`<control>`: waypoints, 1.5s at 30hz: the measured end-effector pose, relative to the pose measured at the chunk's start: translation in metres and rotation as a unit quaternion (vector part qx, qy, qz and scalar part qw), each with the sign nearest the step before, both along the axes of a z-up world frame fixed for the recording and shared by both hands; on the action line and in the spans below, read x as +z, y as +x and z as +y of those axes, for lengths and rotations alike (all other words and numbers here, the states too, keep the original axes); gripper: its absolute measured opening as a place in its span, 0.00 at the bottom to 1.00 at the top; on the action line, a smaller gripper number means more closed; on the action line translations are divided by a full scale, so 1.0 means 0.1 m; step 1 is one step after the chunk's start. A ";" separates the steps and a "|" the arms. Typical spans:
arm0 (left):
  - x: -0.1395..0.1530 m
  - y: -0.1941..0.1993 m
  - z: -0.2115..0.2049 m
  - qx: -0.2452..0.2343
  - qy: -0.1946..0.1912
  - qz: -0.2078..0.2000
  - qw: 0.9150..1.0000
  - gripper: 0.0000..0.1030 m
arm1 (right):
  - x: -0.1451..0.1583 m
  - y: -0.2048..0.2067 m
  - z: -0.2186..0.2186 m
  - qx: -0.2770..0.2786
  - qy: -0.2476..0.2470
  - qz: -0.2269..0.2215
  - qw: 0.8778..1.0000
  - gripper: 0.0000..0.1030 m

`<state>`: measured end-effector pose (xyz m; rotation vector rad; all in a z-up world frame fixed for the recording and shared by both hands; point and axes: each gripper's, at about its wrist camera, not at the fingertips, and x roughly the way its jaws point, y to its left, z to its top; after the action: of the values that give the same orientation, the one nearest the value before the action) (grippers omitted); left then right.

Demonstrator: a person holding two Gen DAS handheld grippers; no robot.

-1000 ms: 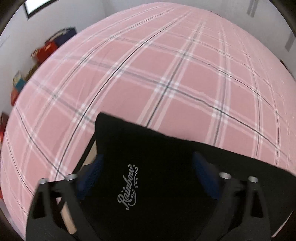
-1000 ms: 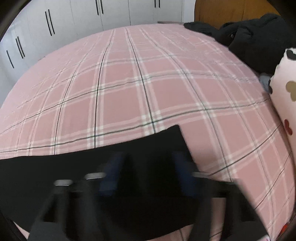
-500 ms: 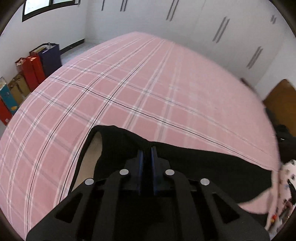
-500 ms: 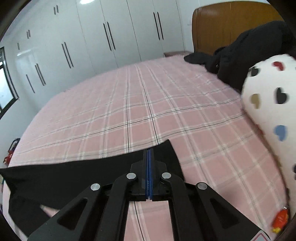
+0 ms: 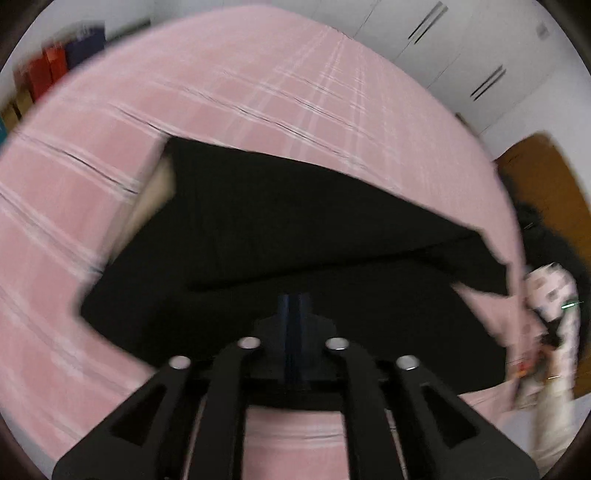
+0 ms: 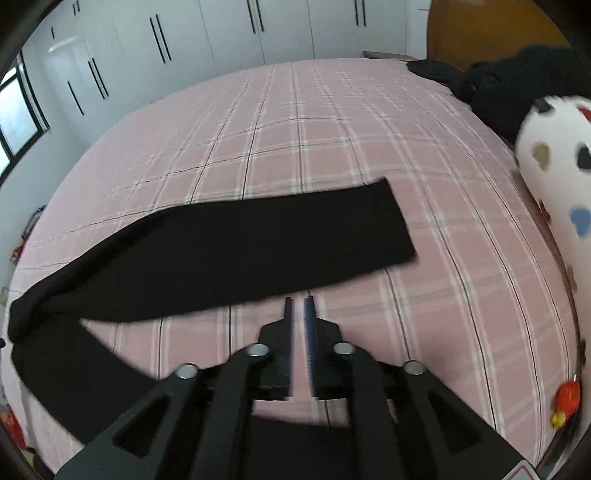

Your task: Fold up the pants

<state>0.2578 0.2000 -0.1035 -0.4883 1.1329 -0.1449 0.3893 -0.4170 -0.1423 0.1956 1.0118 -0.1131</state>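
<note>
Black pants [image 5: 280, 229] lie on the pink plaid bed [image 5: 258, 85]. In the blurred left wrist view my left gripper [image 5: 294, 301] is shut, its tips over the near edge of the pants; I cannot tell whether cloth is pinched. In the right wrist view one pant leg [image 6: 236, 243] stretches across the bed from left to right, and the second leg [image 6: 74, 380] bends toward the lower left. My right gripper [image 6: 300, 306] stands just in front of the leg with a narrow gap between its fingers and holds nothing.
A white pillow with coloured hearts [image 6: 557, 177] and a heap of dark clothes [image 6: 509, 88] lie at the right by the wooden headboard [image 6: 480, 33]. White wardrobes [image 6: 221, 33] stand behind the bed. Coloured bags [image 5: 48, 70] stand at far left.
Both grippers shut on the pants' edges and lifted. Now the right gripper has let go and the leg lies flat ahead of it. The left view swings fast and blurs.
</note>
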 end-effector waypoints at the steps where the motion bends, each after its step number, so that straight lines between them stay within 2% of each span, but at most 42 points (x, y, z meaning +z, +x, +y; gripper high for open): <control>1: -0.04 0.14 -0.04 0.011 -0.030 0.009 0.999 0.62 | -0.02 0.12 0.02 -0.008 -0.005 0.004 1.000 0.52; 2: -0.07 0.21 -0.07 0.028 -0.038 0.009 0.999 0.75 | -0.02 0.20 0.02 -0.018 -0.013 0.001 1.000 0.57; 3: -0.09 0.29 -0.09 0.047 -0.039 0.006 0.998 0.81 | -0.03 0.29 -0.02 -0.028 -0.023 -0.003 0.999 0.59; 4: -0.12 0.37 -0.13 0.057 -0.035 0.008 0.998 0.81 | -0.05 0.38 -0.08 -0.038 -0.031 -0.004 0.999 0.62; 6: -0.24 0.49 -0.13 0.069 -0.035 0.019 0.997 0.81 | -0.17 0.63 -0.30 -0.073 -0.042 0.013 0.996 0.62; 10: -0.52 0.52 -0.03 0.101 -0.062 0.046 0.992 0.81 | -0.39 1.02 -0.70 -0.136 -0.033 0.023 0.990 0.65; 12: -0.54 0.50 -0.01 0.108 -0.073 0.039 0.991 0.81 | -0.54 1.19 -0.87 -0.161 -0.025 0.026 0.986 0.69; 16: -0.54 0.53 -0.03 0.107 -0.069 0.030 0.991 0.81 | -0.88 1.43 -0.98 -0.180 -0.038 0.053 0.981 0.68; 17: -0.54 0.52 -0.04 0.107 -0.067 0.031 0.992 0.82 | -0.90 1.44 -0.96 -0.177 -0.045 0.045 0.982 0.60; 18: -0.54 0.53 -0.06 0.106 -0.064 0.031 0.992 0.83 | -0.87 1.43 -0.92 -0.165 -0.048 0.023 0.985 0.25; 19: -0.53 0.53 -0.07 0.105 -0.061 0.031 0.992 0.83 | -0.84 1.42 -0.91 -0.148 -0.031 0.008 0.988 0.12; 20: -0.53 0.55 -0.09 0.105 -0.057 0.031 0.992 0.84 | -0.81 1.39 -0.90 -0.142 -0.008 0.001 0.990 0.11; 22: -0.56 0.58 -0.11 0.104 -0.055 0.033 0.993 0.84 | -0.63 1.24 -0.85 -0.128 -0.009 -0.034 0.991 0.11; 24: -0.53 0.56 -0.12 0.100 -0.058 0.035 0.993 0.84 | -0.30 0.93 -0.81 -0.098 -0.003 -0.080 0.992 0.11; 27: -0.48 0.49 -0.07 0.098 -0.076 0.037 0.992 0.84 | 0.18 0.24 -0.74 -0.054 -0.011 -0.137 0.989 0.11; 30: -0.42 0.32 0.00 0.103 -0.090 0.035 0.990 0.84 | 0.43 -0.55 -0.63 0.005 -0.049 -0.151 0.987 0.11; 33: -0.39 0.14 0.05 0.111 -0.103 0.035 0.988 0.84 | 0.26 -1.11 -0.58 0.027 -0.067 -0.104 0.992 0.15; 35: -0.35 0.02 0.09 0.115 -0.107 0.036 0.987 0.84 | -0.02 -1.37 -0.50 0.033 -0.081 -0.048 0.995 0.19; 37: -0.32 -0.06 0.14 0.119 -0.102 0.036 0.987 0.84 | -0.20 -1.51 -0.47 0.026 -0.088 -0.020 0.996 0.23; 38: -0.29 -0.10 0.18 0.122 -0.106 0.036 0.986 0.84 | -0.22 -1.60 -0.43 0.011 -0.087 -0.019 0.996 0.27; 40: -0.31 -0.09 0.21 0.126 -0.118 0.043 0.984 0.84 | -0.17 -1.69 -0.34 -0.011 -0.093 -0.029 0.995 0.48; 43: -0.41 -0.03 0.28 0.142 -0.147 0.058 0.977 0.84 | -0.02 -1.91 -0.11 -0.042 -0.101 -0.058 0.992 0.50; 45: -0.56 0.09 0.28 0.163 -0.188 0.074 0.966 0.84 | 0.06 -2.00 -0.01 -0.051 -0.074 -0.064 0.994 0.52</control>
<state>0.2667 0.2277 -0.1590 -1.0313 1.1581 -0.0349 0.1892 -0.4179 -0.1367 0.1170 0.8615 -0.2653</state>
